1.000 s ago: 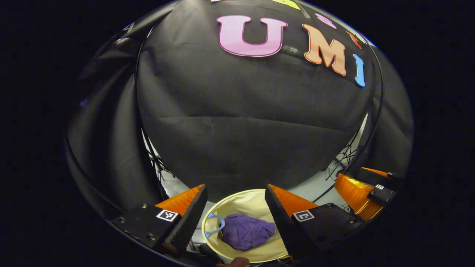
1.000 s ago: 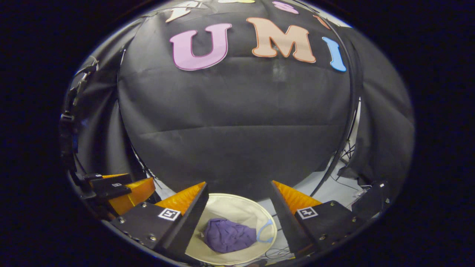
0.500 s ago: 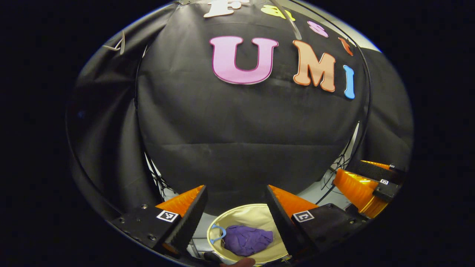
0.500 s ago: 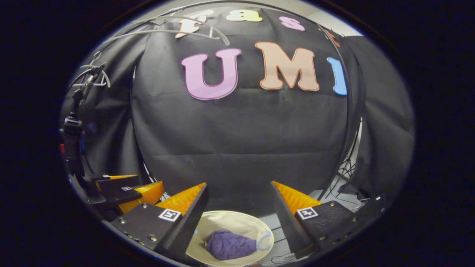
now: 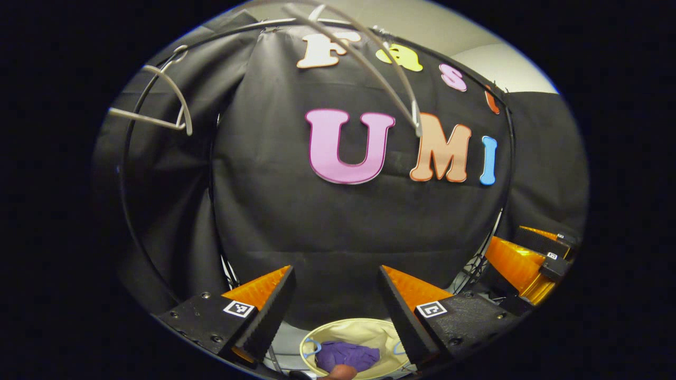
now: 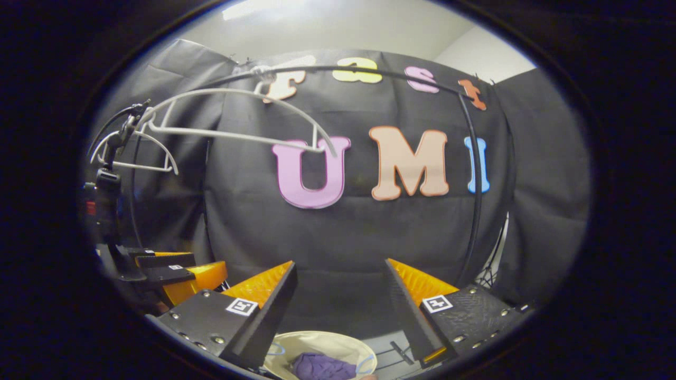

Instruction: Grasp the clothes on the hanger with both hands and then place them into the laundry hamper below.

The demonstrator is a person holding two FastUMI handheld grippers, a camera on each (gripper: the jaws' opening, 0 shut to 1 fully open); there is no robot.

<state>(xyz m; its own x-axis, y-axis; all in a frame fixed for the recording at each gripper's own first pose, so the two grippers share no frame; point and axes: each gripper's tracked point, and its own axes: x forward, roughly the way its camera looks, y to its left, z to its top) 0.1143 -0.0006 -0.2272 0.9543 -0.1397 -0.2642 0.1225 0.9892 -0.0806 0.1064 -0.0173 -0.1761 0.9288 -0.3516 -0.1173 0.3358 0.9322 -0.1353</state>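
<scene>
Black cloth backs the booth, with a rail (image 6: 369,69) arching across the top. From it hangs a bare hanger (image 6: 232,113), and a second one (image 5: 158,103) sits farther left. Below you, the hamper (image 5: 364,330) already holds the purple clothes (image 5: 346,354). Your left gripper (image 5: 332,301) and right gripper (image 6: 338,295) are both spread wide and empty, so the drop looks finished. Lift straight and steadily, and keep the fingers clear of the hanger bars.
</scene>
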